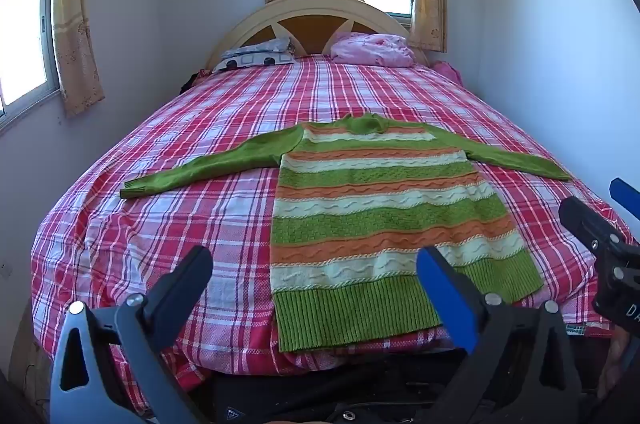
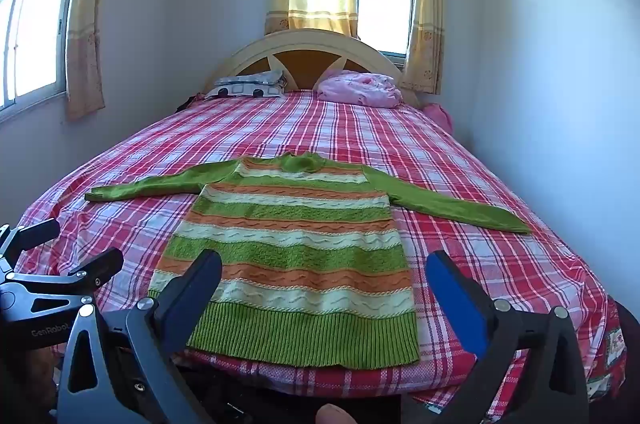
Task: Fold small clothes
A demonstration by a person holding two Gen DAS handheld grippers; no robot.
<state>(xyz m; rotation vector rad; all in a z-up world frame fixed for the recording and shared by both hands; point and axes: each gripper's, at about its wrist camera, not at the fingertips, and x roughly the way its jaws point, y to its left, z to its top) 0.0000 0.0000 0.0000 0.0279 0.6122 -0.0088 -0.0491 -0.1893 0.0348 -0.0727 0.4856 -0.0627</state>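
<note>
Scene: a sweater (image 1: 360, 208) lies flat on a bed (image 1: 160, 152), face up and spread out, collar toward the headboard (image 1: 312, 20), ribbed hem (image 1: 352, 316) at the foot edge.
Sweater position: nearer the foot edge than the headboard, roughly centred between the side edges; both sleeves stretch outward, the left sleeve (image 1: 208, 170) toward the window-side edge, the right sleeve (image 2: 452, 204) toward the wall-side edge.
Left claw (image 1: 316, 288): fingers wide apart, holding nothing, poised over the foot edge at the hem's left part; not touching the knit.
Right claw (image 2: 324, 288): fingers wide apart, empty, poised over the hem's middle; also clear of the fabric.
Other items: two pillows (image 2: 360, 86) rest against the headboard, well apart from the sweater.
Step in hand: judged to be the opening approach, no fold yet made.
Technique, sleeves: likely best to take each cuff in turn and lay the sleeve across the striped body, keeping it flat and parallel to the stripes.
Technique, grip: pinch only the upper cuff layers, close to the edge; a deep bite may drag the body and wrinkle it.
Technique, body fold: afterward, seize both hem corners together and carry them toward the collar evenly.
Risk: the plaid sheet (image 2: 480, 160) may be caught along with the knit; the hem overhanging the foot edge could slide off.
</note>
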